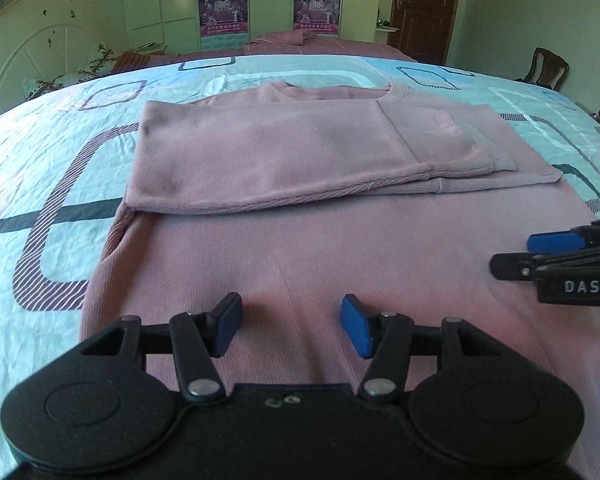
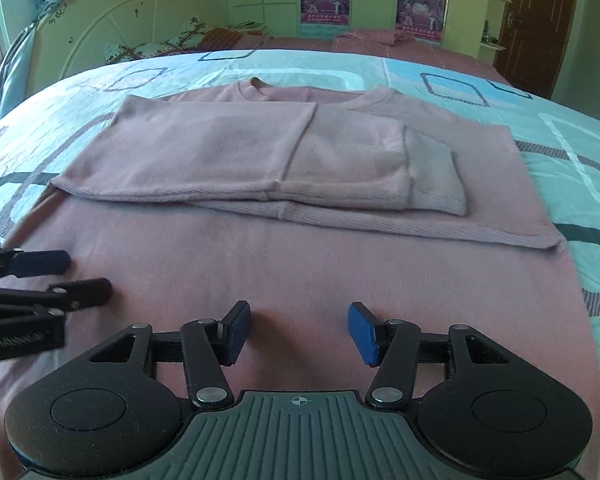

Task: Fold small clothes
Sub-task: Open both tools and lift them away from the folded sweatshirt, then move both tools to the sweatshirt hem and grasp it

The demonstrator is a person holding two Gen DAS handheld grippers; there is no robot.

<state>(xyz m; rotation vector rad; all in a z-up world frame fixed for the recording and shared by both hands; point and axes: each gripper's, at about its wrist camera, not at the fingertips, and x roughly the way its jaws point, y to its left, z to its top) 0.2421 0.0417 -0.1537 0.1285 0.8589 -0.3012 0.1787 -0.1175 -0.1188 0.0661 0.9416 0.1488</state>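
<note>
- Lying flat on a bedspread [image 1: 60, 152] patterned in light blue with rounded rectangles, a pink sweatshirt [image 1: 300, 248] fills the middle of both wrist views, its neckline at the far edge.
- Both sleeves are folded across the chest, one over the other; the upper sleeve's ribbed cuff [image 2: 436, 176] ends towards the right side of the body.
- The left gripper [image 1: 291, 326] hangs over the near part of the sweatshirt, its blue-padded jaws about half open with nothing between them.
- The right gripper [image 2: 300, 332] hangs beside it over the same near part, likewise about half open and empty.
- Each gripper shows at the edge of the other's view, close alongside but apart.
- Beyond the bed stand a white headboard [image 2: 112, 28], a wardrobe with posters [image 1: 224, 8] and a brown door [image 1: 424, 4].
</note>
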